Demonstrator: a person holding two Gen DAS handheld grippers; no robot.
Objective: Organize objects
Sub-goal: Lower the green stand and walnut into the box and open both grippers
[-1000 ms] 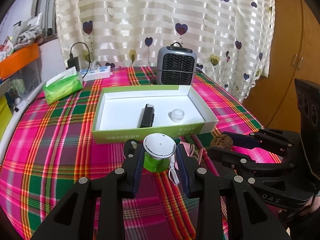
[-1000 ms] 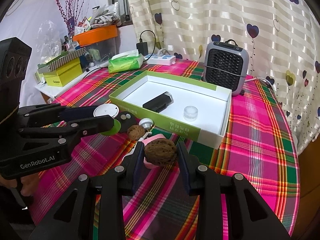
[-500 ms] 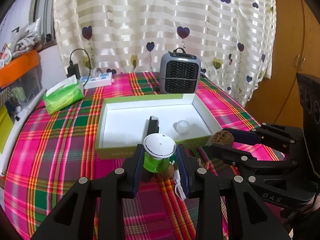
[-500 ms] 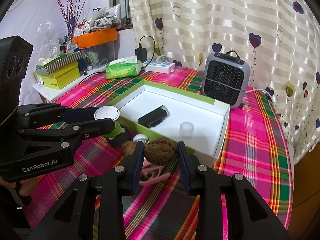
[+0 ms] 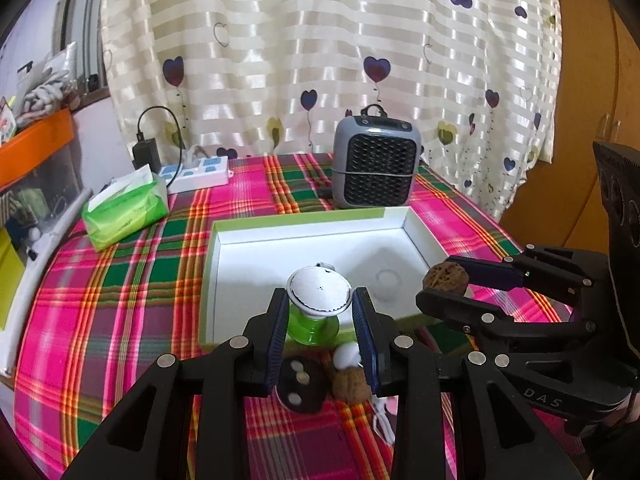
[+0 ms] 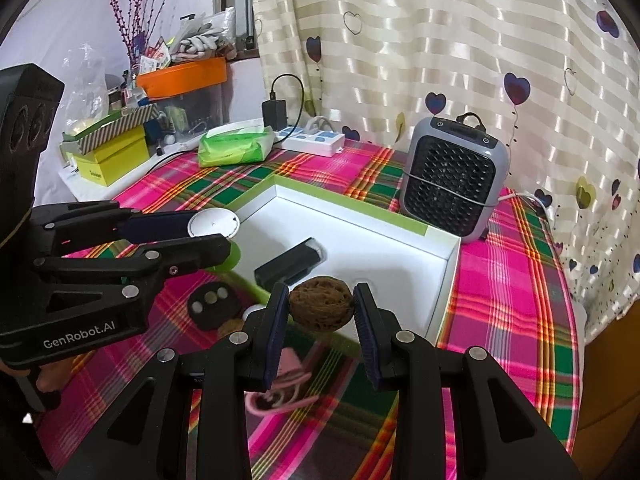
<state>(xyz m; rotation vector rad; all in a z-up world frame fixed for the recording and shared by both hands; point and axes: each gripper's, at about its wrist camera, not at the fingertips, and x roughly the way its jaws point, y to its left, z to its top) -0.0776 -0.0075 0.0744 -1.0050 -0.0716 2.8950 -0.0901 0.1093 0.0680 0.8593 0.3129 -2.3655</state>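
the tablecloth [image 5: 120, 292] is plaid in pink, green, orange and white. the box [image 6: 384, 216] is lime green outside, white inside. the spool [image 5: 314, 320] is bright green with a white cap. the walnut [image 6: 322, 304] is brown. the heater [image 5: 376, 162] is grey with a black grille. the curtain [image 5: 320, 40] is cream-striped with purple and olive hearts. the tissue pack [image 5: 126, 210] is green.

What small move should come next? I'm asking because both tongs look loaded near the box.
Probably carry both a little farther over the white box and lower. The left tongs grip the green spool at its near wall; the right tongs grip the walnut just short of it. Neither is clearly over the floor yet.
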